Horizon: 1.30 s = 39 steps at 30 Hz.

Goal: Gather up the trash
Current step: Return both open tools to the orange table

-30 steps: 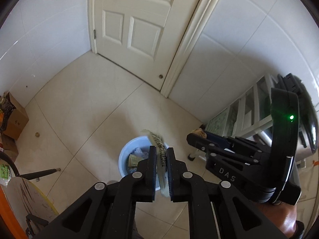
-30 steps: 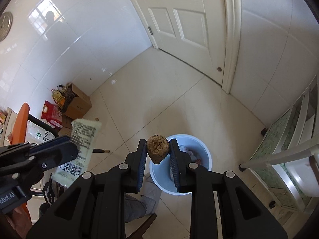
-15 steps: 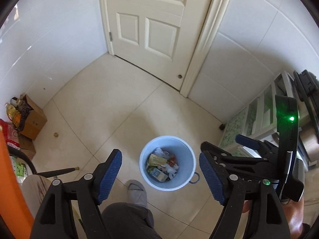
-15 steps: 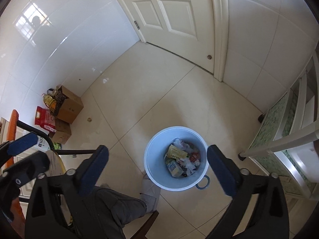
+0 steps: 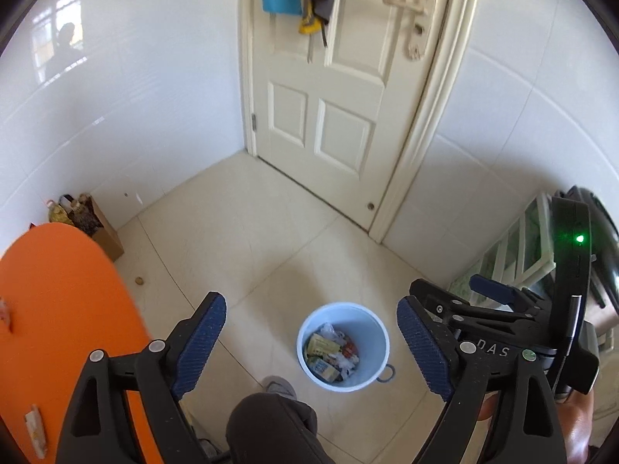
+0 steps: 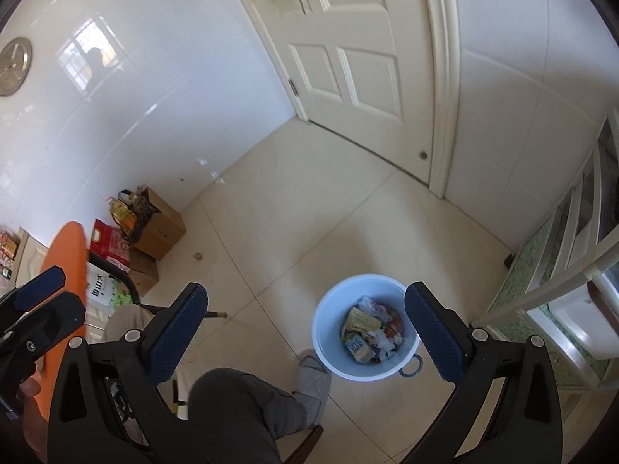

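1. Trash [image 5: 332,352] lies inside a pale blue bucket [image 5: 371,332] on the tiled floor [image 5: 271,232]: a yellow-green packet, a small blue carton, crumpled white paper and a bit of red wrapper.
2. Seen from the right wrist, the same trash [image 6: 369,332] fills the bottom of the bucket [image 6: 329,309], which has a small ring handle at its lower right side.
3. Left hand-held gripper [image 5: 311,338] hangs above the bucket with its jaws wide and opening; nothing is between the blue pads, and the bucket shows in the gap.
4. Right hand-held gripper [image 6: 305,334] has its jaws spread wide with nothing in them; the bucket sits just inside its right finger in the picture.
5. An orange desk [image 5: 58,309] edge fills the lower left of the left wrist view, with a small scrap [image 5: 35,429] lying on it.
6. A person's dark trouser leg [image 6: 240,410] and grey slipper [image 6: 313,381] are just beside the bucket.
7. A white panelled door [image 5: 332,116] stands closed behind the bucket, with cloths hanging on it.
8. Cardboard boxes [image 6: 158,228] and bags sit against the white wall at left.
9. A white shelf unit [image 6: 572,270] stands at right.
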Motion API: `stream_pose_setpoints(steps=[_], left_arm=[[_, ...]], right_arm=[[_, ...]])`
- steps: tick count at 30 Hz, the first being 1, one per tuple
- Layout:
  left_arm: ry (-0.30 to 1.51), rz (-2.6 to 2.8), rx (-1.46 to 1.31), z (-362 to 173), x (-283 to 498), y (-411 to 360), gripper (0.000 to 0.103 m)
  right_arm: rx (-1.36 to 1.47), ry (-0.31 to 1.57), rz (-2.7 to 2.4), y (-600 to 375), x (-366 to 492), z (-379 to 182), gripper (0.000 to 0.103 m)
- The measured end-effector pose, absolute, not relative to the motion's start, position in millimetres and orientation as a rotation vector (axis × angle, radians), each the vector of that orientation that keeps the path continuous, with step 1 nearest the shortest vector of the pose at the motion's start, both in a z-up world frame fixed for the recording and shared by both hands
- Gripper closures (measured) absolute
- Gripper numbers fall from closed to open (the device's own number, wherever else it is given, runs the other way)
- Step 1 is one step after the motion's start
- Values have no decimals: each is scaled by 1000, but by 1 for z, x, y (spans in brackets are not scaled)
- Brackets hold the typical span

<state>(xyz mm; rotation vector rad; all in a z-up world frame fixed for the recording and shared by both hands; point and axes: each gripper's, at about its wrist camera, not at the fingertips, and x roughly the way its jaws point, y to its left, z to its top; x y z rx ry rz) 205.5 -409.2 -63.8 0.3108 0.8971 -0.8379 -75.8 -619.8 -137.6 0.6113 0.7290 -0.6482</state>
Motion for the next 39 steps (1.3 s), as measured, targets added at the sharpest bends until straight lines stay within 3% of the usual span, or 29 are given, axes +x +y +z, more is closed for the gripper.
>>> stream_pose_setpoints(steps=[15, 26, 39], left_arm=[[657, -591, 102, 16, 142, -185, 6], [543, -345, 16, 48, 60, -30, 5], [523, -157, -44, 34, -20, 47, 1]], right_arm=[[389, 566, -444, -487, -15, -23, 0], [273, 491, -241, -382, 38, 18, 0], [132, 440, -55, -269, 58, 42, 0]])
